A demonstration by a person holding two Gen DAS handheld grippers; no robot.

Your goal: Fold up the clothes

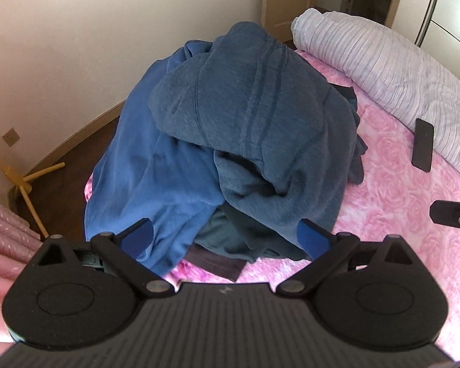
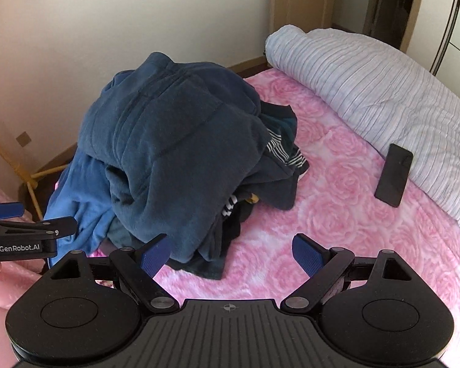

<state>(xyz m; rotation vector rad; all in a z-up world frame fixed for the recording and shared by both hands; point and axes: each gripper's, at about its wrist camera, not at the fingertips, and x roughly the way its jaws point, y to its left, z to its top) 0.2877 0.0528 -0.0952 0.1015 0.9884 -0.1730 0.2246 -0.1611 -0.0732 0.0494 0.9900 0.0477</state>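
- While both tools are held low over the near edge of the bed, the left gripper (image 1: pixel 225 239) is seen with its jaws spread wide and nothing between them; its blue pads (image 1: pixel 138 237) are framed against the near foot of the clothes pile (image 1: pixel 230 141).
- The right gripper (image 2: pixel 231 254) is likewise seen with jaws wide apart and nothing held, its pads over bare pink blanket (image 2: pixel 337 214) just right of the pile's near edge.
- From the right wrist view, the left gripper is glimpsed at the left border, marked "GenRobot.AI".
- Just beyond the fingers, the pile is found heaped on the left part of the rose-patterned blanket, unfolded.
- A dark teal fleece garment (image 1: pixel 245 107) is draped over the top of the heap; a brighter blue garment (image 1: pixel 144 178) is spread beneath it on the left side, hanging toward the bed's edge.
- Striped black-and-white fabric (image 2: pixel 276 147) is seen poking out on the pile's right side, among darker pieces.
- To the right, well apart from the pile, a black phone (image 2: pixel 394 174) is laid on the blanket, touching a rolled striped quilt (image 2: pixel 368 86).
- Farther off, a cream wall (image 1: pixel 61 46) and a dark wooden floor (image 1: pixel 61 184) are seen to the left, with a yellow wooden stand (image 1: pixel 24 178) on the floor.
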